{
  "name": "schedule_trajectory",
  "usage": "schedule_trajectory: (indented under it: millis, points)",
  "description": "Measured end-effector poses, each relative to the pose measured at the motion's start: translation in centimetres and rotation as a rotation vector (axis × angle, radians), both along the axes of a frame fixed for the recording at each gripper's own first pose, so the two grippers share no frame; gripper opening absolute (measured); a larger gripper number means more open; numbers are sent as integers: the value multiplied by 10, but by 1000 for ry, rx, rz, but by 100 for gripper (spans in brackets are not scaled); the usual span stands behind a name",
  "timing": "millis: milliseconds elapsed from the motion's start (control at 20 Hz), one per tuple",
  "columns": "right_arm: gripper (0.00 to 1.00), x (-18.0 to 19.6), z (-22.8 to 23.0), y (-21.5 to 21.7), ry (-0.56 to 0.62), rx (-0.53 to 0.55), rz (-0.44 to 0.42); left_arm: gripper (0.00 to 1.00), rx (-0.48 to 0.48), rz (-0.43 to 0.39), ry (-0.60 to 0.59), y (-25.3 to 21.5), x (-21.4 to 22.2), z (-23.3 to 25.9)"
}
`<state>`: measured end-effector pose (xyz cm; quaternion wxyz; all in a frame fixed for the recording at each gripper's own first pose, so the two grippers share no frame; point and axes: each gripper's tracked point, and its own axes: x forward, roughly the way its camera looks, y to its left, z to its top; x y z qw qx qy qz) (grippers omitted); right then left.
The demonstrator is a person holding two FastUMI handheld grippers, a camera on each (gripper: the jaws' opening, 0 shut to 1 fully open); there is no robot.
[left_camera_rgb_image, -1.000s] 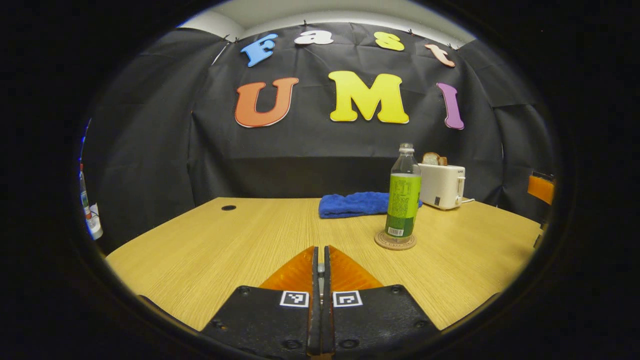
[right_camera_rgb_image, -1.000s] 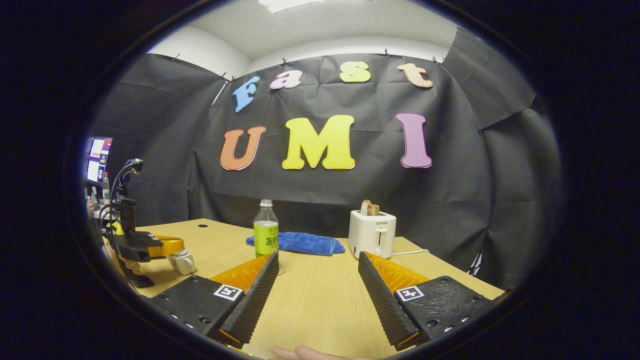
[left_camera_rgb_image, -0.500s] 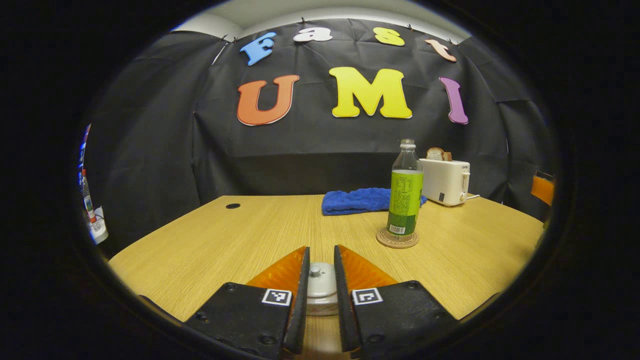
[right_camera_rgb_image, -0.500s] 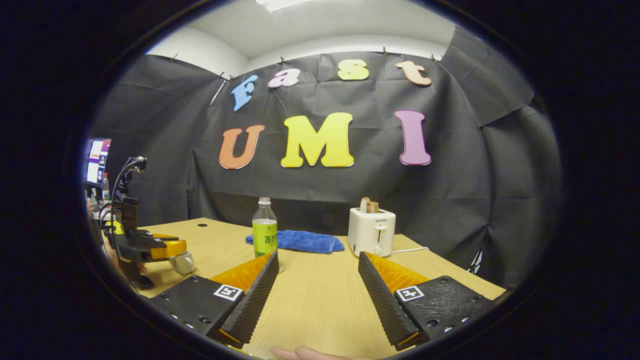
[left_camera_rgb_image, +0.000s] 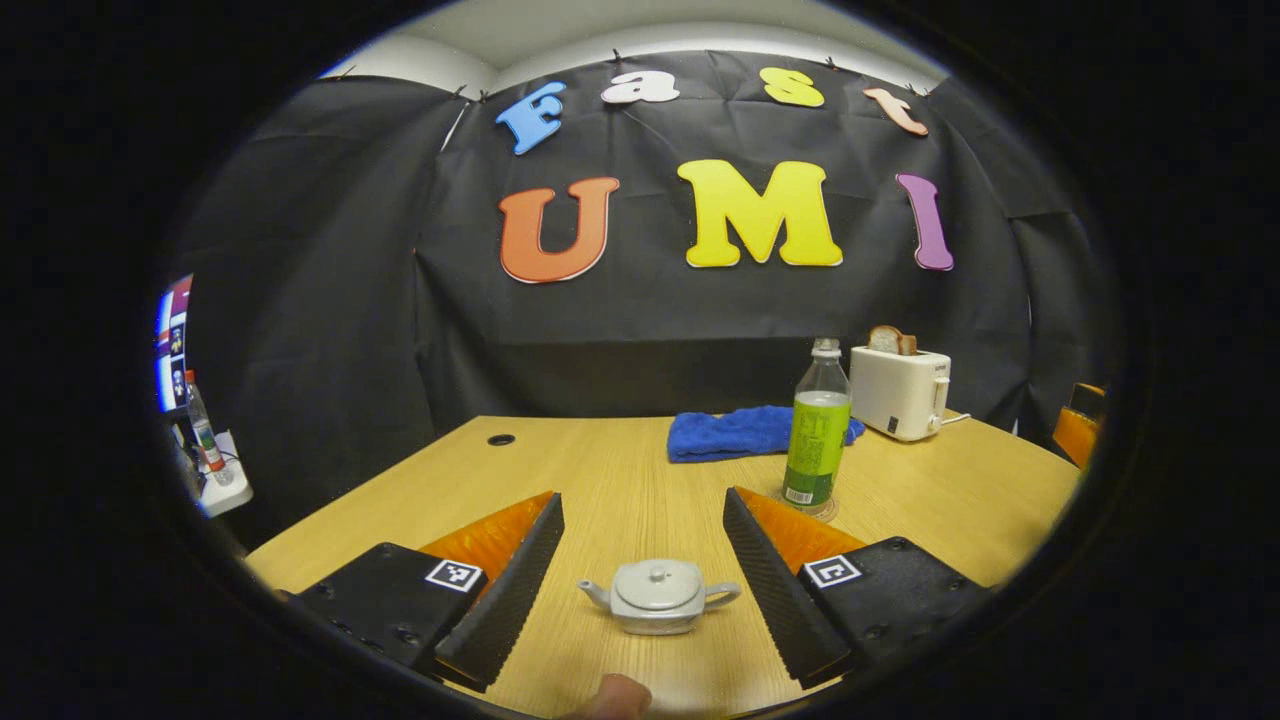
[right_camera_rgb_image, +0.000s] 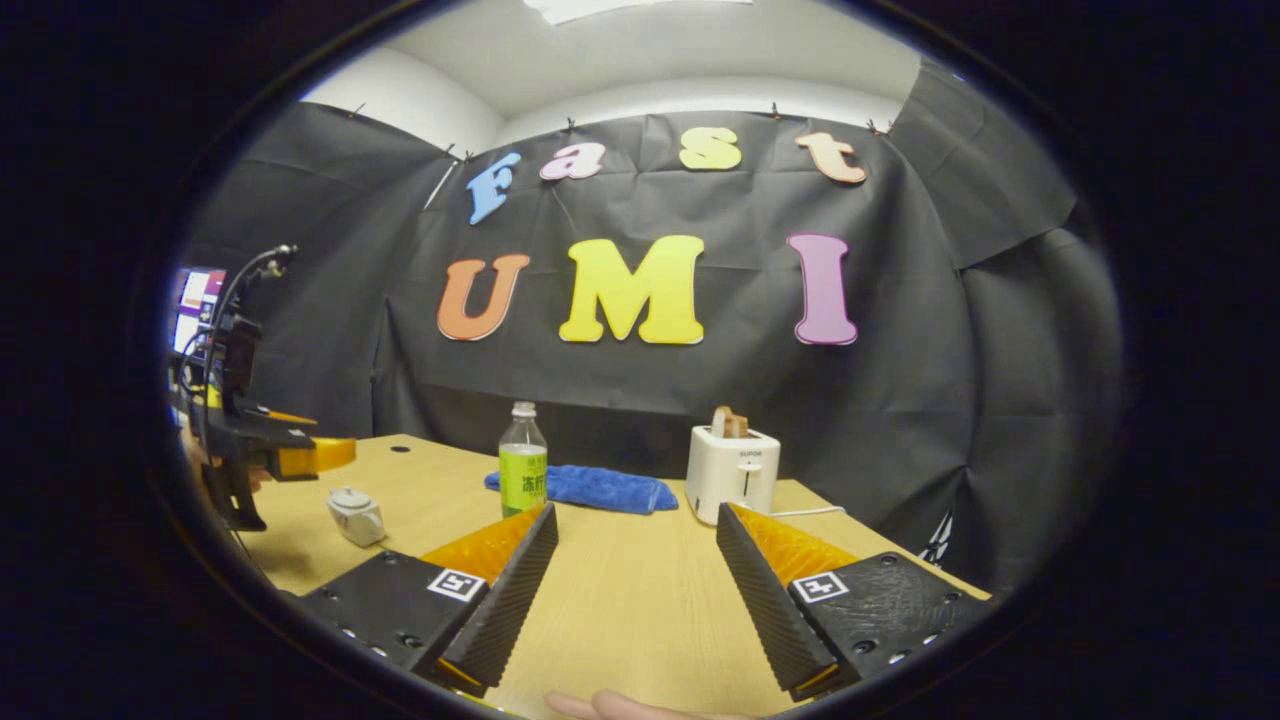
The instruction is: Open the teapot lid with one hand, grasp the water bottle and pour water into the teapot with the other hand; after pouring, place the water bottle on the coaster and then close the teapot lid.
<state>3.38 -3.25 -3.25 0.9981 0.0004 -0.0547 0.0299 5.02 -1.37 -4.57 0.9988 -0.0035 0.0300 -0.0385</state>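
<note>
A small grey teapot (left_camera_rgb_image: pixel 660 595) stands on the wooden table (left_camera_rgb_image: pixel 620 470) with its lid on, between and below the fingers of my left gripper (left_camera_rgb_image: pixel 642 510), which is open and touches nothing. The water bottle (left_camera_rgb_image: pixel 818 425) with a green label stands upright on a round coaster (left_camera_rgb_image: pixel 826 511) to the right, farther back. In the right gripper view the teapot (right_camera_rgb_image: pixel 355 513) sits at the far left, with the left gripper (right_camera_rgb_image: pixel 300 455) hovering just above it. The bottle (right_camera_rgb_image: pixel 523 465) stands beyond my right gripper (right_camera_rgb_image: pixel 635 512), which is open and holds nothing.
A blue towel (left_camera_rgb_image: pixel 745 432) lies behind the bottle. A white toaster (left_camera_rgb_image: pixel 900 392) with bread in it stands at the back right, its cord trailing on the table. A small dark hole (left_camera_rgb_image: pixel 500 439) marks the table's far left. A person's fingertip (left_camera_rgb_image: pixel 615 695) shows at the bottom.
My left gripper went from shut to open, letting go of the lid knob, then rose and drew back from the teapot. The right gripper has hardly moved.
</note>
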Motion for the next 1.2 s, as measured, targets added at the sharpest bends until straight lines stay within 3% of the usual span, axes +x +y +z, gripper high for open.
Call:
schedule_trajectory:
  millis: [300, 500, 600, 750, 950, 1200]
  points:
    - [95, -15, 10, 2, 55, 54, -42, 100, 45, 17, -77, 6, -50, 41]
    - [95, -32, 18, 20, 87, 68, -31, 100, 2, -17, -90, 3, -79, 60]
    - [95, -41, 18, 15, 110, 54, -73, 99, -10, -26, -104, 8, -91, 69]
    - [96, -57, 15, 12, 159, 57, -121, 99, -21, -17, -120, 16, -101, 78]
    - [95, -66, 3, 25, 184, 29, -76, 99, -12, -43, -116, 10, -102, 76]
    - [95, -60, -5, 19, 197, 23, -82, 99, 15, -61, -102, -6, -101, 69]
